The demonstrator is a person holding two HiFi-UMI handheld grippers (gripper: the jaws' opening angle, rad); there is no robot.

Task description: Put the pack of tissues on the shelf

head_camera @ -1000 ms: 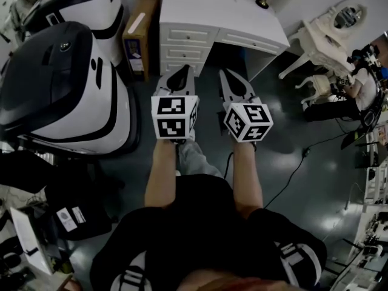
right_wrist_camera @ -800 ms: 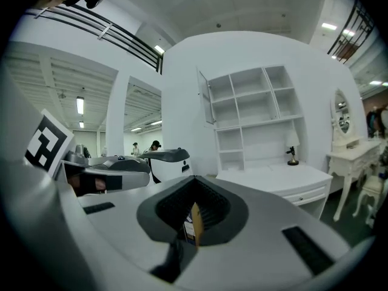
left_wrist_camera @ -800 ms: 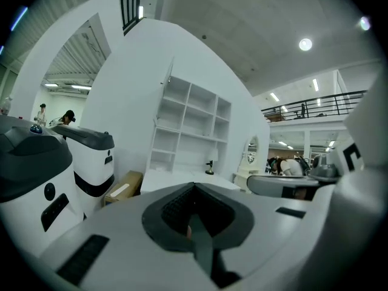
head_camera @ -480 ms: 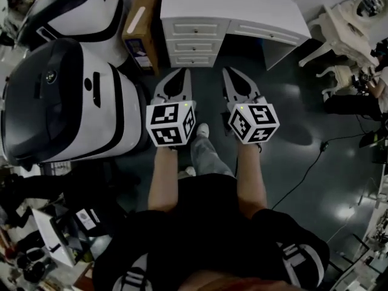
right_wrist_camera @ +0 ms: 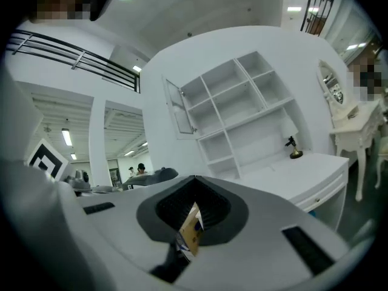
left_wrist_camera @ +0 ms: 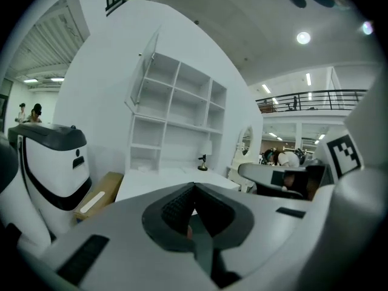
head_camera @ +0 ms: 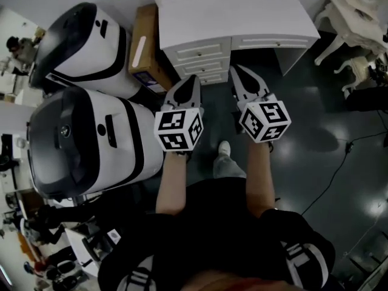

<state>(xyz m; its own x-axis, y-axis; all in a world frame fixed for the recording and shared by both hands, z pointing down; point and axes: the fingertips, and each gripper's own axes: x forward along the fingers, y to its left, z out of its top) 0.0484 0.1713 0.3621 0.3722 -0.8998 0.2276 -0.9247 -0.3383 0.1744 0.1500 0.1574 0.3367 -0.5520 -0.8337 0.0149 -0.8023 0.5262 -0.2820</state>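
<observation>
My right gripper (right_wrist_camera: pixel 195 178) is shut on the pack of tissues (right_wrist_camera: pixel 191 228), a thin brown pack with blue print that stands on edge between the jaws. In the head view the right gripper (head_camera: pixel 237 70) and left gripper (head_camera: pixel 195 78) are held side by side, tips at the front of the white desk (head_camera: pixel 230 11); the pack is hidden there. My left gripper (left_wrist_camera: pixel 195 186) has its jaws together with nothing between them. The white shelf (right_wrist_camera: pixel 237 115) with open compartments stands on the desk against the wall, ahead of both grippers; the same shelf (left_wrist_camera: pixel 176 115) shows in the left gripper view.
Two big white and black machines (head_camera: pixel 91 139) (head_camera: pixel 85 47) stand at the left, with a cardboard box (head_camera: pixel 145 47) beside the desk drawers (head_camera: pixel 200 56). A small dark figurine (right_wrist_camera: pixel 294 148) sits on the desk. White ornate furniture (head_camera: pixel 351 14) and a floor cable (head_camera: pixel 339 168) lie to the right.
The person has stepped forward and turned a little. The desk front has come nearer to both gripper tips, and the machines have slid back at the left. Both jaws stay as they were.
</observation>
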